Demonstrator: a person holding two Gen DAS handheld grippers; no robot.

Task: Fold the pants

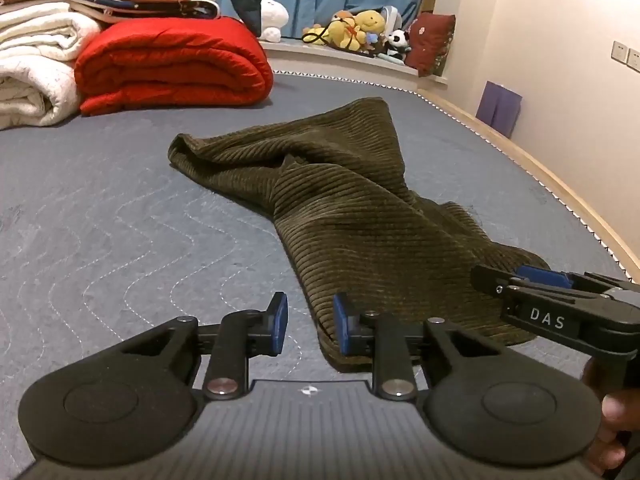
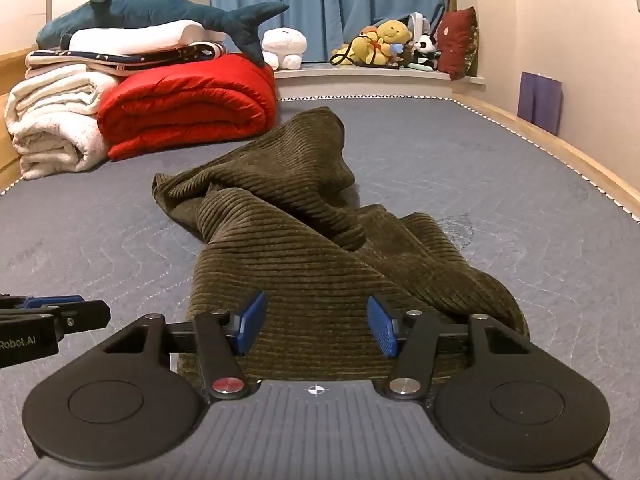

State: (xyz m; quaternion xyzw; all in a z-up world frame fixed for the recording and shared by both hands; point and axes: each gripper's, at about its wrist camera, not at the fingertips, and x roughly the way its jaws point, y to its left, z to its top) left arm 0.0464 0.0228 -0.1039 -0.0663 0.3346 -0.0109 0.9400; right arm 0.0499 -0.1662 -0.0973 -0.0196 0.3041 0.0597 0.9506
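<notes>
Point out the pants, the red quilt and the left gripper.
pants [image 2: 304, 256], right wrist view, ribbed middle.
red quilt [image 1: 172, 68], left wrist view, front folds.
left gripper [image 1: 310, 322], left wrist view, between its fingertips.

The room around me is lit by warm indoor light, rather dim, and it gives the walls [image 2: 580, 40] a yellow-pink tone. Shadows are soft; a faint one lies under my left gripper [image 1: 310, 322] on the mattress [image 1: 120, 220]. The corduroy pants [image 2: 312, 248] look dark in their folds. Both views bend strongly at the edges, so the bed frame [image 1: 540, 168] curves, and the corners go black. The far plush toys [image 2: 384, 44] are slightly soft and grainy. I see no strong glare.
</notes>
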